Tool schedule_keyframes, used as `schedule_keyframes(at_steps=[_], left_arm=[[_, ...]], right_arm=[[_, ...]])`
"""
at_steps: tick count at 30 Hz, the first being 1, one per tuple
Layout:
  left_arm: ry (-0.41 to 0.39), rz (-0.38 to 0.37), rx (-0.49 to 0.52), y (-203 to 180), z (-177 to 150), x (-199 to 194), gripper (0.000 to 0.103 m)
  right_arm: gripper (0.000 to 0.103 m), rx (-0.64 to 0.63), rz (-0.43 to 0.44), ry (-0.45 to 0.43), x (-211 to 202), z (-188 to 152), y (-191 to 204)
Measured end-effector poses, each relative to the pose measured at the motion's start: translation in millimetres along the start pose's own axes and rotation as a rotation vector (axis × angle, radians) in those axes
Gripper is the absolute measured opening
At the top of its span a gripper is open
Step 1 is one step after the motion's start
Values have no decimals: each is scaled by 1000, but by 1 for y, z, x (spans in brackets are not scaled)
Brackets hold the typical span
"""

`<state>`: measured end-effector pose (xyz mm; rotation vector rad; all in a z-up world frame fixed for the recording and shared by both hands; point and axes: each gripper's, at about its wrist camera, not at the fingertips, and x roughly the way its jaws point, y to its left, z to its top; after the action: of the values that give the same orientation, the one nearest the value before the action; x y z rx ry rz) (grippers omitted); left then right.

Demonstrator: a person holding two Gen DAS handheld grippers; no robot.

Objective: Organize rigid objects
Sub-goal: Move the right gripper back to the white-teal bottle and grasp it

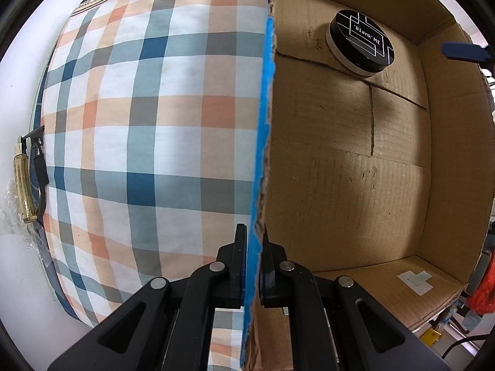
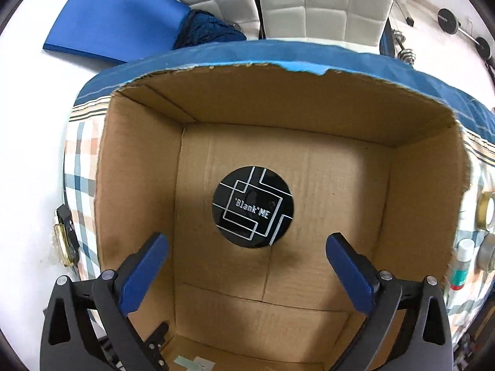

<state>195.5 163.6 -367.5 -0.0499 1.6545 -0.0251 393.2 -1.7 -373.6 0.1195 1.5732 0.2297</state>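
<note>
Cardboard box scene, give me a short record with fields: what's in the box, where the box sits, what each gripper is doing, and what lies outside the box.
box: open cardboard box with a torn blue-edged rim
contents: one round black tin, lid up, flat on the box floor
surface: checked cloth under the box
left gripper: shut on the box's side wall, at its rim
right gripper: open, empty, over the tin and not touching it
outside: gold bottle at the cloth's edge

Black tin [image 2: 252, 207], seemingly white-lined; brown box [image 2: 417, 185]
</note>
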Motion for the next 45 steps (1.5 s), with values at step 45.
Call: schedule_keyframes(at_steps=[45], left_arm=[[-21,9,-6,-2,-9,-14,4]], right_arm=[[103,289,-394,-170,-77,-133,-288]])
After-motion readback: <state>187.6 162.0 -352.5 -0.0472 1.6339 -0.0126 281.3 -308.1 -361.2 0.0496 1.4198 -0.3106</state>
